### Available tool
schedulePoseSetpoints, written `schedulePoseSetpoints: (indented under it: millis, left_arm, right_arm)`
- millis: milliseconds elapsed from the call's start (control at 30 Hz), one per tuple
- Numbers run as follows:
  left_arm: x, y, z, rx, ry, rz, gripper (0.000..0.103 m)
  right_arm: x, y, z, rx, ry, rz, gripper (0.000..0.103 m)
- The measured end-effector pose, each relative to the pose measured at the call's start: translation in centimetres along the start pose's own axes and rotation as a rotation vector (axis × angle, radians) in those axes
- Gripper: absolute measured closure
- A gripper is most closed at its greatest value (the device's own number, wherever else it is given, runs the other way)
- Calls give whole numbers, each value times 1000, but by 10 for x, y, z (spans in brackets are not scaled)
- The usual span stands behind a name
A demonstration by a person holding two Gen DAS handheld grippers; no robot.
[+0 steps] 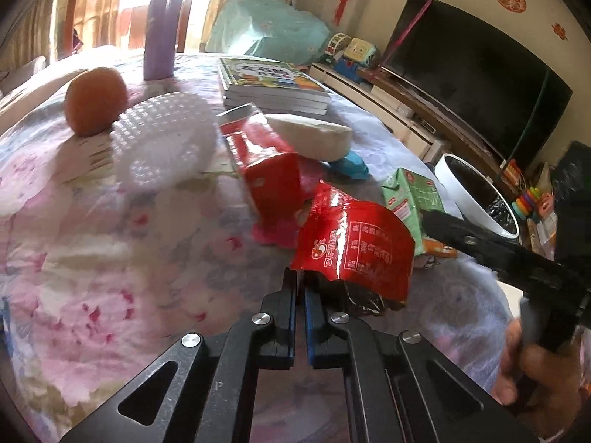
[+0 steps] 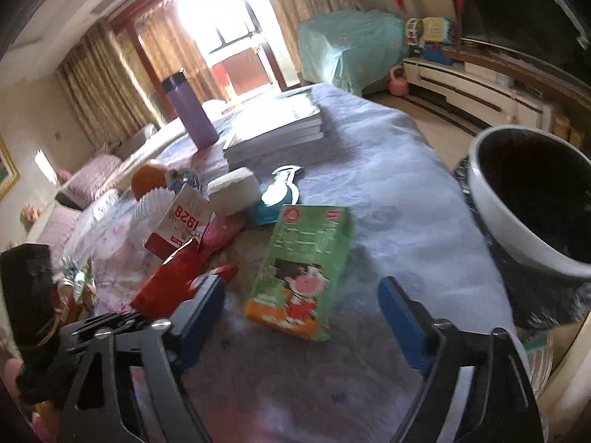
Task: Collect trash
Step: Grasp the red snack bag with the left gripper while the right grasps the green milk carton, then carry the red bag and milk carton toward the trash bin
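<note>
A crumpled red foil wrapper (image 1: 354,247) stands up off the flowered tablecloth. My left gripper (image 1: 300,282) is shut on its lower left edge. Just right of it lies a green drink carton (image 2: 303,258) flat on the cloth. My right gripper (image 2: 301,289) is open, and the carton's near end sits between its blue pads without touching them. In the left wrist view one black finger (image 1: 461,236) of the right gripper reaches in beside the carton (image 1: 410,199). A white bin with a black liner (image 2: 517,214) stands off the table's right edge.
A red carton (image 1: 266,162), a pink scrap (image 1: 277,229), a white wedge (image 1: 310,134), a blue item (image 1: 351,166), white foam netting (image 1: 162,136), an orange (image 1: 96,101), a purple bottle (image 1: 160,37) and stacked books (image 1: 269,81) lie farther back. A TV (image 1: 472,74) is at the right.
</note>
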State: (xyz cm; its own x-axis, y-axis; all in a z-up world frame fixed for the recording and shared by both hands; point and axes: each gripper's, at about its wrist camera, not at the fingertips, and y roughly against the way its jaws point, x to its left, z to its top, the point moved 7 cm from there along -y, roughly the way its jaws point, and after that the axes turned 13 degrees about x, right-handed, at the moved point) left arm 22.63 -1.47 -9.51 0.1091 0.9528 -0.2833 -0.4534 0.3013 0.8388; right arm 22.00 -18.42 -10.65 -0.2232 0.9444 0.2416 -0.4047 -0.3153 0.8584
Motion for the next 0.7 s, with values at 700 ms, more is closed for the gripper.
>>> schedulePoseSetpoints:
  millis: [700]
  left_arm:
    - [-61,-1,6,-8,-105,-66,103]
  right_arm:
    - [-52,51,-21,-67,-84,-18,54]
